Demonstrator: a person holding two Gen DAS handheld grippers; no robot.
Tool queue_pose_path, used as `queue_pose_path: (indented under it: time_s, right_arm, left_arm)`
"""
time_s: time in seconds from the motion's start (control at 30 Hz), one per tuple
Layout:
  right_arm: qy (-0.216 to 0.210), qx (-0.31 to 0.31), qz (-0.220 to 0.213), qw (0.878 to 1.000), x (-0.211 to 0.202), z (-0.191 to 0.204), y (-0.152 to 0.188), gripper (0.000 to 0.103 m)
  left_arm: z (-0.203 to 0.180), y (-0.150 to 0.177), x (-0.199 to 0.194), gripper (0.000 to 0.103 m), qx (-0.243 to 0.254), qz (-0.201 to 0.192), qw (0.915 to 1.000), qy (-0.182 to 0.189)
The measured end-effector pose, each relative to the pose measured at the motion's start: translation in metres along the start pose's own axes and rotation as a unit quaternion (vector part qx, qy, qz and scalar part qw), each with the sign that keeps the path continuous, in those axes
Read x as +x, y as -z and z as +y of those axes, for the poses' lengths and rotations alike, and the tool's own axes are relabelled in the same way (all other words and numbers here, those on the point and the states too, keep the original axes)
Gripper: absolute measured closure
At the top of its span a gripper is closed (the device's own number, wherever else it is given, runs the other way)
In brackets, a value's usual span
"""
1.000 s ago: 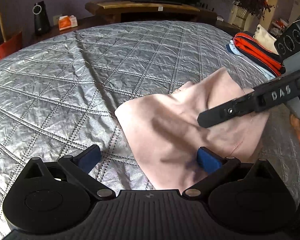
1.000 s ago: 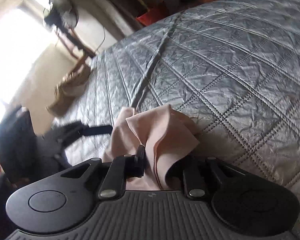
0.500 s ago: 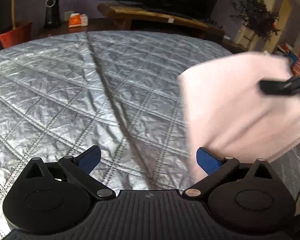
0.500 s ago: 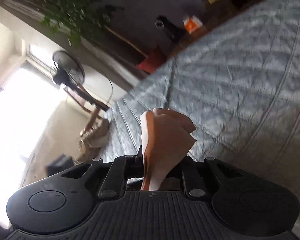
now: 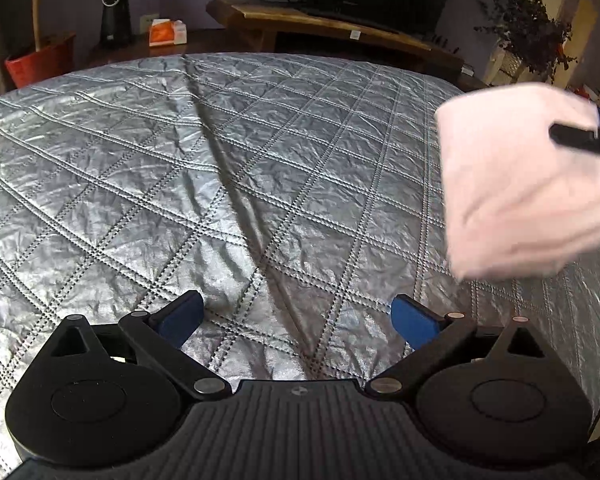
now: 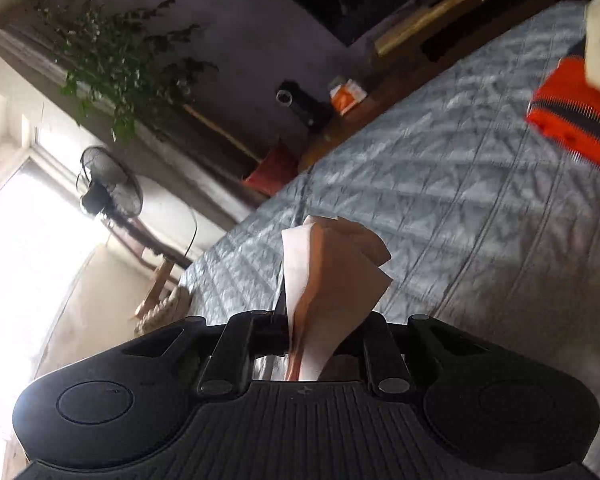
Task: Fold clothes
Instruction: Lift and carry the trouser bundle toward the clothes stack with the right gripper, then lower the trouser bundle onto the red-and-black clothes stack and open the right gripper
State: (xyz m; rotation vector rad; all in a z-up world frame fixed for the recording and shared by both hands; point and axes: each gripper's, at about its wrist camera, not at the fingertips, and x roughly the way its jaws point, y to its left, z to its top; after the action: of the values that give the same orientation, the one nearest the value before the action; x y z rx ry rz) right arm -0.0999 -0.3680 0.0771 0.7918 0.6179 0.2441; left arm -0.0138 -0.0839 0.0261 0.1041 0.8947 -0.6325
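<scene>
Pink cloth [image 6: 332,280] now higher, rightward.

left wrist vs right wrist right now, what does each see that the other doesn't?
Left wrist only: the left gripper, jaws wide apart and holding nothing, above the bedspread; the TV stand; the pink garment seen as a whole bundle off the bed.
Right wrist only: the right gripper shut on that garment, a floor fan, a bright window, and an orange zippered item on the bed.
Both: the grey quilted bedspread, the pink garment, the orange box.
</scene>
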Motion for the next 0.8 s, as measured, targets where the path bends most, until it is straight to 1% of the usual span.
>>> queue_pose_path:
  time_s: [0.1,0.27,0.37,0.43,0.47,0.53,0.6,0.63,0.73,0.77,0.8]
  right_arm:
    - [0.006,-0.006,-0.021,1.0,-0.013,0.0,-0.02,0.087]
    - [0.029,-0.01,-0.067,0.997,-0.05,-0.013,-0.067,0.087]
    - [0.044,0.011,-0.123,0.991,-0.087,-0.032,-0.094,0.087]
    - [0.053,0.05,-0.166,0.983,-0.111,-0.057,-0.103,0.087]
    - [0.065,0.076,-0.184,0.978,-0.119,-0.075,-0.103,0.087]
    - [0.092,0.132,-0.216,0.963,-0.134,-0.115,-0.1,0.087]
    - [0.127,0.176,-0.212,0.953,-0.137,-0.149,-0.093,0.087]
    - [0.144,0.181,-0.208,0.95,-0.136,-0.16,-0.089,0.087]
    - [0.148,0.178,-0.238,0.943,-0.14,-0.169,-0.077,0.085]
    - [0.165,0.164,-0.236,0.944,-0.138,-0.166,-0.076,0.083]
    - [0.184,0.145,-0.231,0.944,-0.136,-0.162,-0.077,0.072]
  left_arm:
    - [0.0,0.0,0.001,0.002,-0.002,-0.001,1.0,0.0]
    - [-0.003,0.0,0.002,0.002,0.003,-0.002,1.0,-0.001]
    - [-0.004,0.0,0.003,0.002,0.005,-0.002,1.0,-0.002]
    - [-0.004,0.0,0.004,0.002,0.006,-0.003,1.0,-0.003]
    - [-0.005,0.0,0.005,0.002,0.007,-0.003,1.0,-0.004]
    - [-0.006,0.0,0.006,0.002,0.009,-0.003,0.9999,-0.005]
    - [-0.007,0.001,0.006,0.002,0.012,-0.004,0.9999,-0.006]
    - [-0.008,0.001,0.006,0.002,0.013,-0.004,0.9999,-0.006]
    - [-0.009,0.001,0.007,0.001,0.018,-0.004,0.9998,-0.007]
    - [-0.01,0.001,0.008,0.001,0.019,-0.004,0.9998,-0.007]
    - [-0.01,0.001,0.008,0.001,0.021,-0.005,0.9998,-0.008]
